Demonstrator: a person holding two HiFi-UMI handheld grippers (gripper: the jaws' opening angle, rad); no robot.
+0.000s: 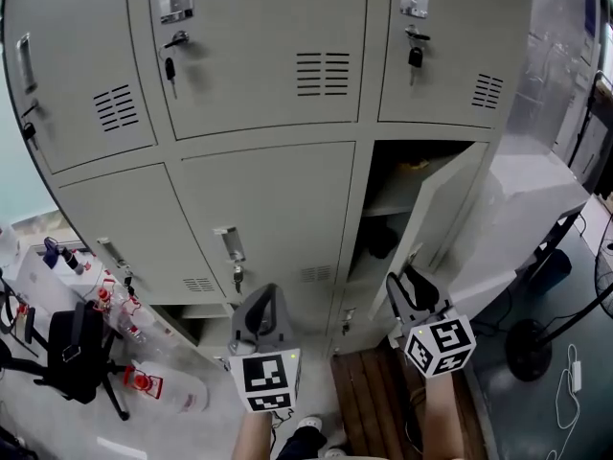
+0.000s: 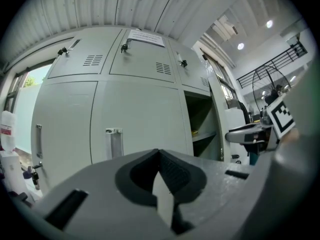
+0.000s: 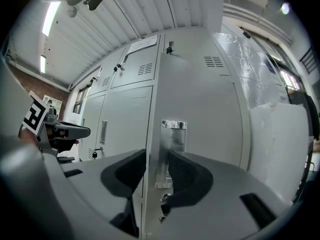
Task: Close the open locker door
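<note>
My right tongs [image 1: 410, 284] are clamped on the free edge of the door [image 1: 448, 207], by its handle plate [image 3: 172, 149]. Left tongs [image 1: 265, 303] clenched, empty, facing the lockers [image 1: 268, 190]. Door ajar at the lower right compartment.

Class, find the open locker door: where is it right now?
Head view, lower right of the locker bank: the open locker door hangs ajar beside the closed lower middle door, its free edge between the jaws of the right gripper.

yellow obj [image 1: 415, 167] in open locker [image 1: 381, 205]: can't id
</note>
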